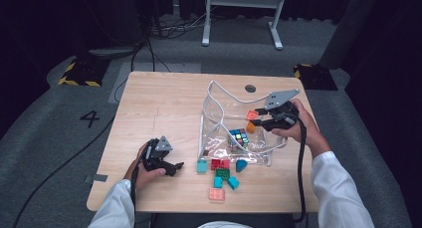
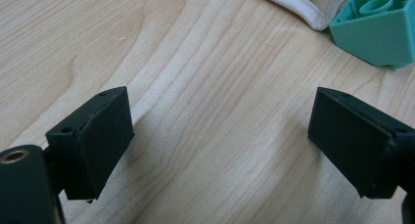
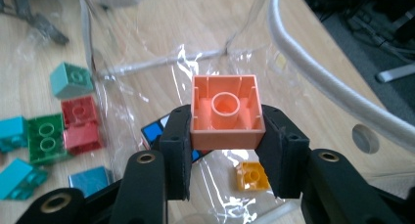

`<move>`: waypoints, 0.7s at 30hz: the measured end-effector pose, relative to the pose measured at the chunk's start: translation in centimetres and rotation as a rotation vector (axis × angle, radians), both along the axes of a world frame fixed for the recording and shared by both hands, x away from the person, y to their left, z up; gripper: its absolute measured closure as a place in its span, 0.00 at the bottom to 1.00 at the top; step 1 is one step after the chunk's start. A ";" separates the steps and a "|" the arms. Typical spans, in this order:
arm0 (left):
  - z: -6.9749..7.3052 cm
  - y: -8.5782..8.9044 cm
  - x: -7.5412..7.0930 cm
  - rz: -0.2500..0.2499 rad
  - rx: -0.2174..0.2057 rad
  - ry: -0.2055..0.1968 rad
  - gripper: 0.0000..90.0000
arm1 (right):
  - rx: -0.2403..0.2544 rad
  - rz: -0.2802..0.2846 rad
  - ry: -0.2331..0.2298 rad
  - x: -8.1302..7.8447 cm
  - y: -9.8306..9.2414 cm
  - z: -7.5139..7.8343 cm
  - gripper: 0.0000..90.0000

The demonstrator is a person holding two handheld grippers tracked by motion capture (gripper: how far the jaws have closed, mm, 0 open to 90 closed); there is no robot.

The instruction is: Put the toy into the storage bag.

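A: Grip status on the right gripper (image 3: 225,150)?
B: Jaws were clamped on an orange brick (image 3: 226,111), hollow underside turned to the camera, held over the clear plastic bag (image 1: 219,119).
A: Below it?
B: A yellow brick (image 3: 253,176) and a puzzle cube (image 1: 239,138) were seen lying in the bag.
A: Left gripper (image 2: 220,145)?
B: Jaws were spread wide, nothing between, low over the table (image 2: 205,111); a teal brick (image 2: 379,31) was noted just ahead to its right.
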State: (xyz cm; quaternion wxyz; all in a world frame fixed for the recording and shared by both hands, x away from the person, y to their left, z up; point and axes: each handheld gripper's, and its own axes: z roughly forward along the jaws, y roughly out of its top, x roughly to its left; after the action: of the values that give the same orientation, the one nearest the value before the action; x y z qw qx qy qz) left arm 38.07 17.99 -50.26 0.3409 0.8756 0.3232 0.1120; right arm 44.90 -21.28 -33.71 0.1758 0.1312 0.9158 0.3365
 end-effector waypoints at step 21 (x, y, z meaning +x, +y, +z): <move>0.0 0.0 0.0 -0.002 -0.004 0.004 0.11 | -0.375 -0.097 0.134 1.7 -0.6 -1.9 0.66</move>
State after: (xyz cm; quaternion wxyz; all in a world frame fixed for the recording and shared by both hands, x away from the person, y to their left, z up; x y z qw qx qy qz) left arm 38.07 17.97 -50.28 0.3420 0.8755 0.3234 0.1095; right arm 46.62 -21.88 -35.65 0.1519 0.1623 0.9646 0.1415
